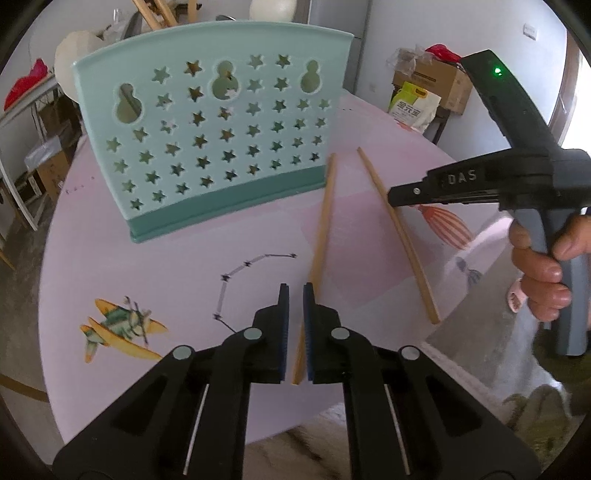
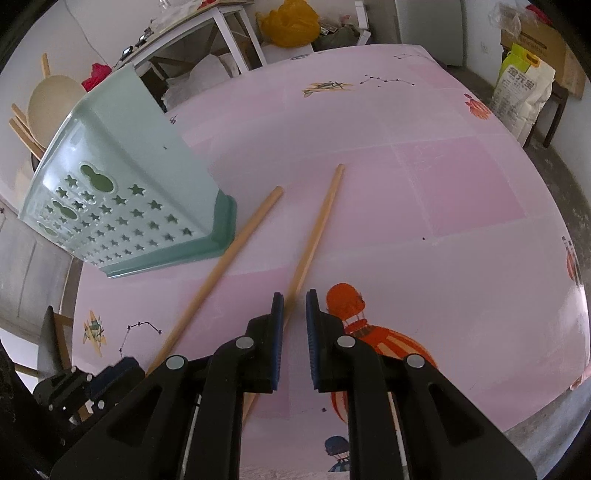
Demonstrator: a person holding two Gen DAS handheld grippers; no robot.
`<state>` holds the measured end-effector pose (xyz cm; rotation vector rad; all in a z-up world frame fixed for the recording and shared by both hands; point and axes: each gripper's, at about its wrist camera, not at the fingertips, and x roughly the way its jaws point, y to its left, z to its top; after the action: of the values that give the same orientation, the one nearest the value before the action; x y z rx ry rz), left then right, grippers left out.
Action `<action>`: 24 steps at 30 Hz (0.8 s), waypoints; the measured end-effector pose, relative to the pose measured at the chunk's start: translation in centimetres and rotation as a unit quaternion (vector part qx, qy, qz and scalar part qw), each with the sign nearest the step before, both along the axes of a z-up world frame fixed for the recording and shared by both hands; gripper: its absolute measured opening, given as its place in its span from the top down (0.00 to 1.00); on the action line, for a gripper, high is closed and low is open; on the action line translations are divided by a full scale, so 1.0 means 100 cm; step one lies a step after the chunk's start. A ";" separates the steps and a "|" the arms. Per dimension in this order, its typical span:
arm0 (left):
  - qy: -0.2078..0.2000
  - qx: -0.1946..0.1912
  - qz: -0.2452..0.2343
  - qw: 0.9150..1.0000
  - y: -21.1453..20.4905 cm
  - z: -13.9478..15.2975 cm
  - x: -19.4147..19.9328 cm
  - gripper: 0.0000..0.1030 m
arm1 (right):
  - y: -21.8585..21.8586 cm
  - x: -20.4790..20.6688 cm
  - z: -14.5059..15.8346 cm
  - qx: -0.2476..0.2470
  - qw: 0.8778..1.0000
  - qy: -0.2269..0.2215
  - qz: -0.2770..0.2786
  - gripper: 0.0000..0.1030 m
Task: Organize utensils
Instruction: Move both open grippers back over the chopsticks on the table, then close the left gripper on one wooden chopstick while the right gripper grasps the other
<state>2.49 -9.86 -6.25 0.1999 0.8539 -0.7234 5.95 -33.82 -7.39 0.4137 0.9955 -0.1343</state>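
Two wooden chopsticks lie on the pink table (image 1: 184,266) beside a teal utensil holder (image 1: 207,140) with star-shaped holes. My left gripper (image 1: 294,291) hovers over the near end of the left chopstick (image 1: 323,221); its jaws stand a little apart and the stick runs between them, not clamped. The right chopstick (image 1: 400,236) lies under my right gripper (image 1: 391,195), seen from the side. In the right wrist view my right gripper (image 2: 294,295) is open just above that chopstick (image 2: 317,225), which passes under its left finger. The other chopstick (image 2: 221,262) lies beside the holder (image 2: 125,184).
The tablecloth carries printed planes (image 1: 122,328) and balloons (image 2: 354,314). The table edge runs close at the right (image 1: 443,332). Boxes and a bag (image 1: 413,103) stand behind the table. A white shelf (image 2: 207,29) and chairs stand behind the holder.
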 end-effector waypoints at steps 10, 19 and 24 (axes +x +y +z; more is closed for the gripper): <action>0.073 -0.049 -0.026 0.996 -0.023 -0.002 -0.005 0.84 | -0.012 0.003 0.002 0.015 1.000 0.000 0.010 0.87; 0.071 -0.033 -0.025 0.997 -0.044 -0.007 -0.002 0.82 | -0.008 0.018 -0.002 -0.020 0.999 0.009 0.038 0.86; 0.085 -0.043 -0.030 0.995 -0.047 -0.007 -0.002 0.82 | -0.016 0.013 -0.004 -0.033 0.999 0.008 0.037 0.88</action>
<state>2.34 -14.55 -6.97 0.0879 0.9788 -0.8405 7.22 -35.38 -7.74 0.3151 1.0178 -0.1027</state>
